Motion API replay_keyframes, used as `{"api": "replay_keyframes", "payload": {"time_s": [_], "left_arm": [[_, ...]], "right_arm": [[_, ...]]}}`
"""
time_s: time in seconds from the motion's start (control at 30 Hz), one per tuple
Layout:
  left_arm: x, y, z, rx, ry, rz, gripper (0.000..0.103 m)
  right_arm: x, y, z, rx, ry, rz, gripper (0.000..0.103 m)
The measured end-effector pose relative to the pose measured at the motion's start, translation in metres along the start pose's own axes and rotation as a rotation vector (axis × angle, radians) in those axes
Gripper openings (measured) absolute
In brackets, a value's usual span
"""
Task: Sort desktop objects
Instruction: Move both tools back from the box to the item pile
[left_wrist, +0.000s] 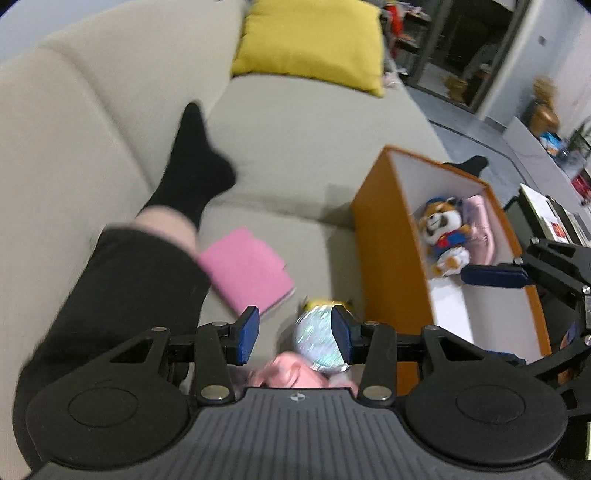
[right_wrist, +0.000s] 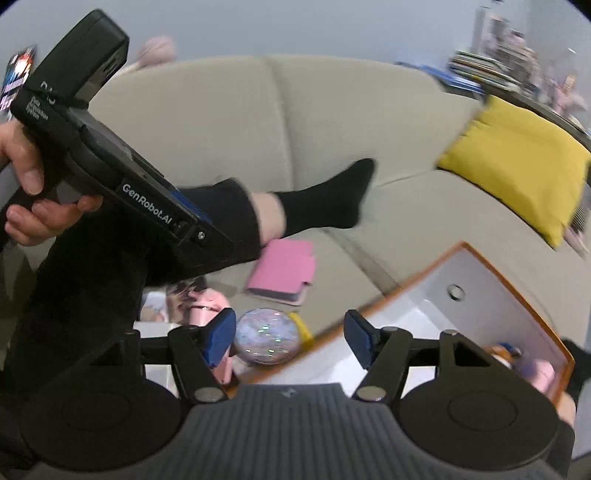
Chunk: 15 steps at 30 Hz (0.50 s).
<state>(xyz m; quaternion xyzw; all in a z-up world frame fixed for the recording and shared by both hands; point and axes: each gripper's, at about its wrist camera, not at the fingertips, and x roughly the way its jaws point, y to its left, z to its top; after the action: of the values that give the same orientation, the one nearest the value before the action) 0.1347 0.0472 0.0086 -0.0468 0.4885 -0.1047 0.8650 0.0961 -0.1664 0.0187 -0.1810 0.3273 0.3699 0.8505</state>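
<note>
- Your left gripper has its blue-padded jaws spread, nothing pinched; the glittery iridescent ball lies below, partly hidden by one pad.
- Your right gripper is spread and empty too.
- The orange-walled, white-lined box holds a plush fox.
- The pink fabric notebook on the beige sofa is blurred.

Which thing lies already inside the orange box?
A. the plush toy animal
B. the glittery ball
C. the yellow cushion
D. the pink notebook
A: the plush toy animal lies in the orange box, while the other three are outside it on the sofa.
</note>
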Motion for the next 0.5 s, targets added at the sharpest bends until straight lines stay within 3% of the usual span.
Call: {"api": "replay_keyframes", "payload": {"time_s": [0.27,0.5], "left_arm": [[0.018,0.028,-0.025,-0.084,0.042,-0.014,0.05],[0.024,0.039,-0.028,-0.065,0.048,-0.015,0.05]], "right_arm": [[0.049,0.009,0.012,-0.156,0.196,0.027,0.045],[0.093,0.026,0.019,-0.353,0.351,0.11,0.045]]}}
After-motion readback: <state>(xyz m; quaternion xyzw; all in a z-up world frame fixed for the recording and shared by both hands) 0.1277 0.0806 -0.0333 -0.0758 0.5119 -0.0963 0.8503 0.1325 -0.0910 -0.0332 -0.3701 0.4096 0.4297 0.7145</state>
